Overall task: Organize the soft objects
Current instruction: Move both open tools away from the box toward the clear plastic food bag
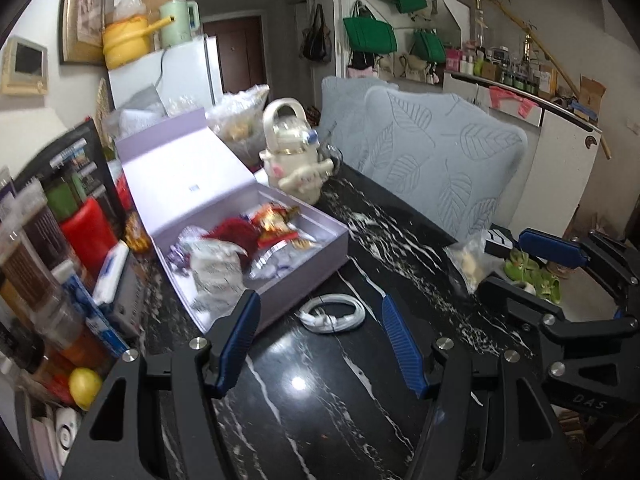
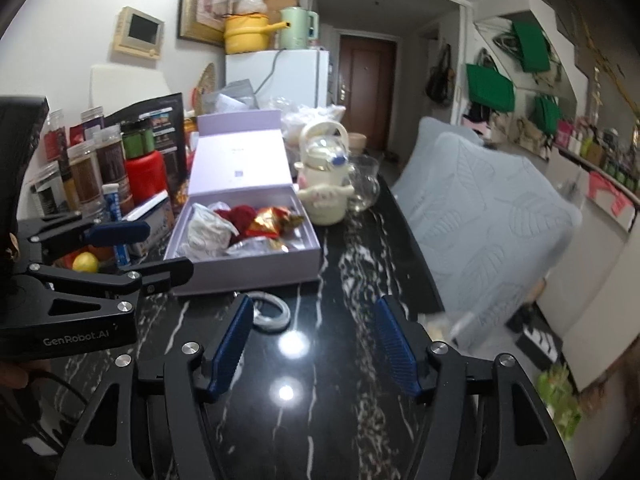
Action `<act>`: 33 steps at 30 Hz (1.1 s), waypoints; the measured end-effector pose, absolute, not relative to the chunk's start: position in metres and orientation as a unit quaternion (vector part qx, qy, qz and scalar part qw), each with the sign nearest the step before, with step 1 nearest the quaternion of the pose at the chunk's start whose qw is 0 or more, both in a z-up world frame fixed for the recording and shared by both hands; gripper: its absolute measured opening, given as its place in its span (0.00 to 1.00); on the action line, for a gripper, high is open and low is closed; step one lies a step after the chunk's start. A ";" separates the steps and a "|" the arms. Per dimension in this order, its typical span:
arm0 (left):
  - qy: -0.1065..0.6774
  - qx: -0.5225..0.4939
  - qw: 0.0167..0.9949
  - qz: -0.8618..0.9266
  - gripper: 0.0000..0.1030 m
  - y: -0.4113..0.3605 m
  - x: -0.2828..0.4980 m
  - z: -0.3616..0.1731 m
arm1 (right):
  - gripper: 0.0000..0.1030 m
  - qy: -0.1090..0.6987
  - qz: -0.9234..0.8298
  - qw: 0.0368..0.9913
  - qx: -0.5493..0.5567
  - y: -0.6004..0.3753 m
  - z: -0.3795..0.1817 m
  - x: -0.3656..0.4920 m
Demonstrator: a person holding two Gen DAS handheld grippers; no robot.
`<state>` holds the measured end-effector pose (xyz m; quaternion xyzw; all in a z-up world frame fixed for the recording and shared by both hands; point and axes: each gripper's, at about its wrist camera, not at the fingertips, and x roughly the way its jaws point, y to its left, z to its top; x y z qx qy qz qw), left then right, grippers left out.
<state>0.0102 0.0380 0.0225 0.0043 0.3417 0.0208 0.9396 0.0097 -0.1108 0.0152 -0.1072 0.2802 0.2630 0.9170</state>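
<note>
Left gripper (image 1: pixel 318 338): held spread and empty above the dark counter (image 1: pixel 320 420), nothing between the pads. Right gripper (image 2: pixel 316 338): likewise spread, nothing gripped, level beside the left; it is also seen at the right edge of the left wrist view.

Just ahead of both, a coiled white cable (image 1: pixel 333 314) is lying flat on the counter, close to the near wall of the lilac box (image 1: pixel 276 292). The box is open, its lid (image 1: pixel 188 168) propped back, probably so that soft things can be dropped in from above. Inside are seen a red knit piece (image 2: pixel 236 216), crumpled white fabric or plastic (image 2: pixel 210 226) and a shiny snack packet (image 2: pixel 272 220); some sorting is judged already done.

Beyond the box, a cream kettle (image 2: pixel 326 176) with a plush-like figure is standing, touching or nearly touching a glass cup (image 2: pixel 364 184).

Room: the left side is crowded by jars (image 2: pixel 86 168) and a red canister (image 2: pixel 145 174). The right counter edge is bordered by grey cushions (image 2: pixel 488 216). The middle strip of counter is open for approach.
</note>
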 end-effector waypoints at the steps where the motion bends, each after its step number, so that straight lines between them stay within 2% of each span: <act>1: 0.348 -0.001 0.937 0.020 0.61 0.037 0.011 0.017 | 0.63 0.284 0.260 0.917 -0.106 -0.113 0.012 0.010; 10: 0.387 -0.031 0.922 0.000 0.61 0.030 0.020 -0.025 | 0.66 0.322 0.231 0.914 -0.090 -0.135 -0.018 0.013; 18: 0.392 -0.069 0.917 -0.009 0.61 0.035 0.032 -0.048 | 0.66 0.351 0.218 0.907 -0.077 -0.145 -0.045 0.025; 26: 0.423 -0.110 0.900 -0.002 0.61 0.044 0.061 -0.073 | 0.68 0.380 0.214 0.898 -0.063 -0.150 -0.067 0.048; 33: 0.441 -0.106 0.891 0.023 0.61 0.047 0.091 -0.090 | 0.68 0.388 0.218 0.893 -0.060 -0.153 -0.076 0.069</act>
